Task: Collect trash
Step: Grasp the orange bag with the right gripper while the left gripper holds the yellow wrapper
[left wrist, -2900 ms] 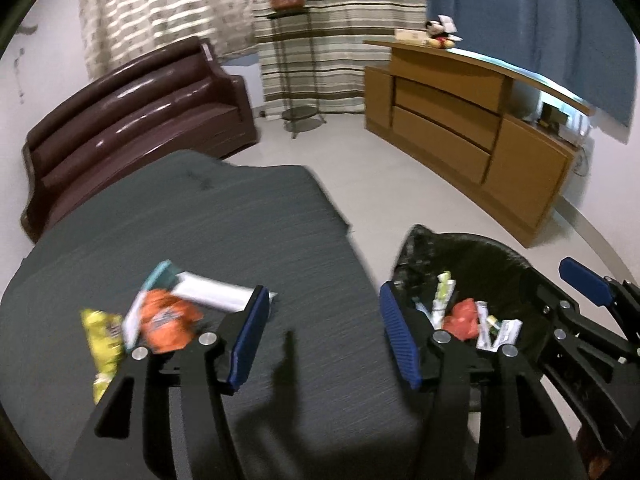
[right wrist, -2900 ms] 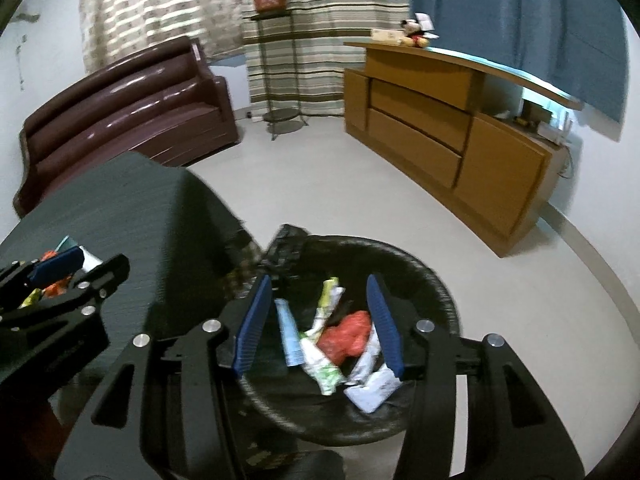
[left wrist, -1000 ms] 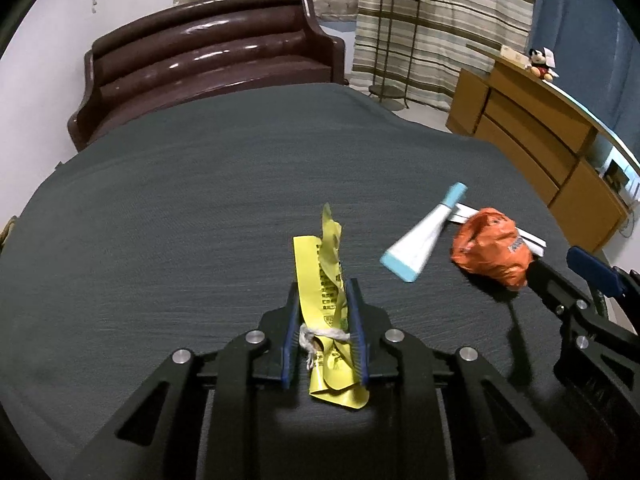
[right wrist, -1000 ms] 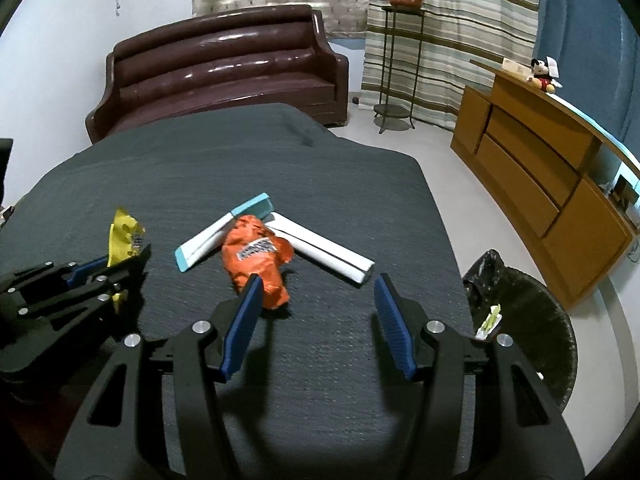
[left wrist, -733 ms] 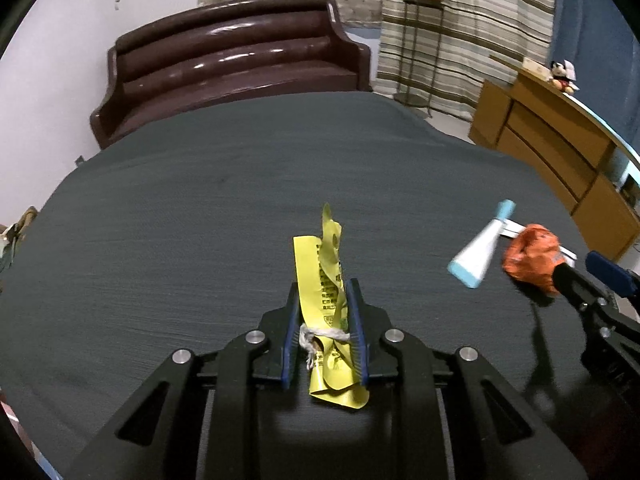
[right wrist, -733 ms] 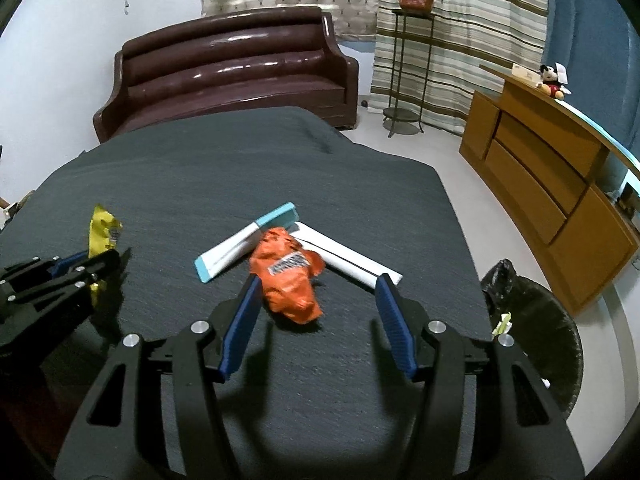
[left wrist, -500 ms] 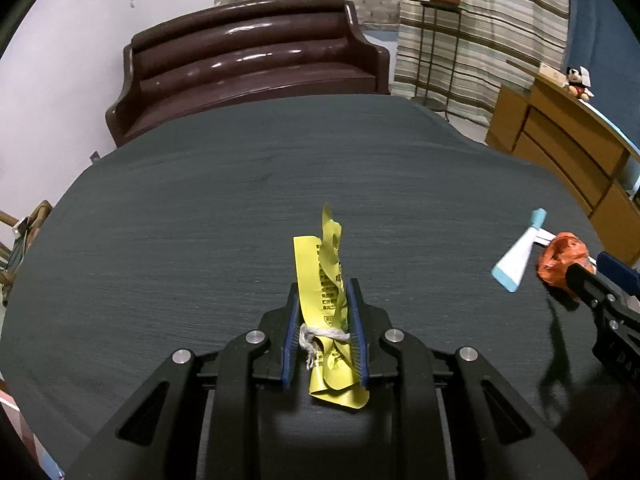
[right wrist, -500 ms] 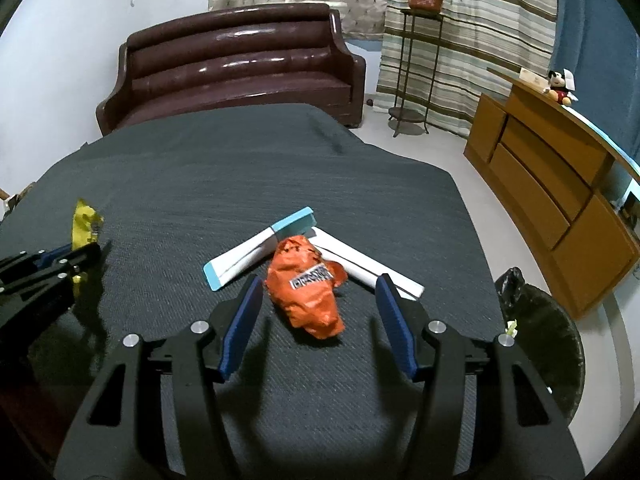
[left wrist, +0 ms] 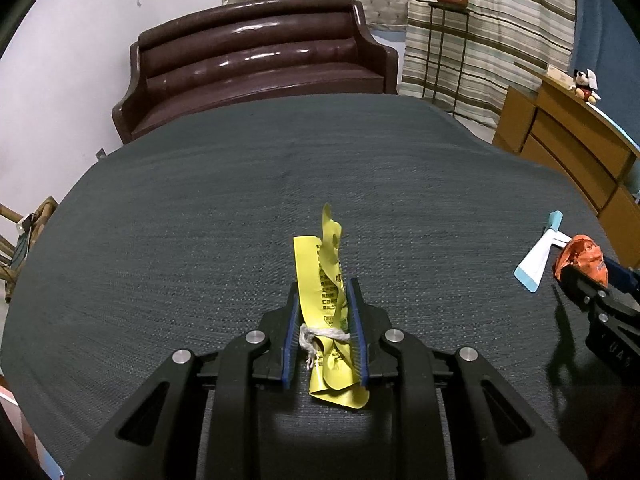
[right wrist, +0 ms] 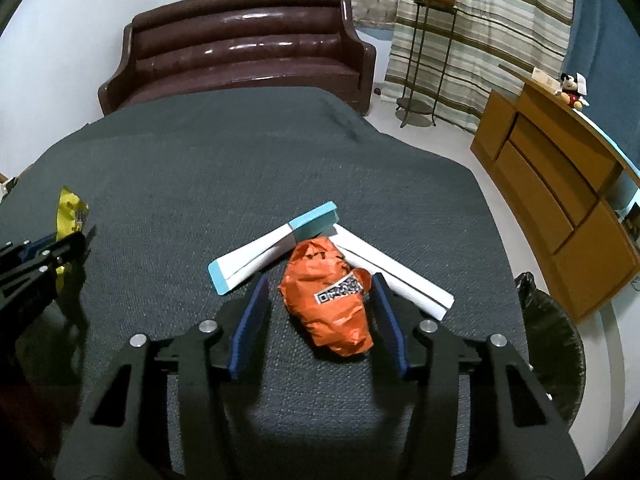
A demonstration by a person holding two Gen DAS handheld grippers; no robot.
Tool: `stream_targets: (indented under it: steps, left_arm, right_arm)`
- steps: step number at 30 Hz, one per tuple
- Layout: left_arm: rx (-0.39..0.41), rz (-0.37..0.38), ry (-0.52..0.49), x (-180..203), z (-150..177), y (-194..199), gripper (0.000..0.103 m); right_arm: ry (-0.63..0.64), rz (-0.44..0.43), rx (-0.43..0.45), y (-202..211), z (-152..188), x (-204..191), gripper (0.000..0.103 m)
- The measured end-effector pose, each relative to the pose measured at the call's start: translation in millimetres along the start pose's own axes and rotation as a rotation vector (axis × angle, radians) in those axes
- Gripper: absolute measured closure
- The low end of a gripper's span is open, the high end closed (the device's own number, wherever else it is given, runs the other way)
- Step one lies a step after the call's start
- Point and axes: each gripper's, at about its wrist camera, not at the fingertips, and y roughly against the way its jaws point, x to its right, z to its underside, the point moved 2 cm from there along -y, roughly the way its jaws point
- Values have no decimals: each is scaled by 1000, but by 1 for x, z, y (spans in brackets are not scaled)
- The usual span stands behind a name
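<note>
A crumpled yellow wrapper stands upright between the blue pads of my left gripper, which is shut on it above the dark grey table cloth. My right gripper straddles a crumpled orange wrapper lying on the cloth. Its jaws are closing, with a gap still showing at the left pad. A white and teal pack and a long white pack lie just behind the orange wrapper. The left wrist view shows the orange wrapper at the far right.
A bin lined with a black bag stands on the floor off the table's right edge. A brown sofa sits behind the table, with a plant stand and a wooden sideboard to the right.
My right gripper has moved forward until the orange wrapper lies between its jaws, and the jaws have narrowed. The left gripper keeps the yellow wrapper and has swung a little to the left.
</note>
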Motion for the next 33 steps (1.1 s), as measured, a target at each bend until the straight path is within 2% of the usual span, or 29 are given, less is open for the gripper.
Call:
stream_targets:
  steps: [6,16,24,33]
  left_arm:
    - [-1,0,3,-1,0,-1,80]
    - [6,-5,5,0,1,1,80]
    - [15,19,-7,6,5,9,80]
    - [44,60,-51,31,8,26,80]
  right_arm:
    - [8,-4,0,0,1,-1,66]
    - [2,-2,47,15,9,-4,67]
    - [-19,-1,71,28,16,3,67]
    - [-51,25,106,50,26,24,67]
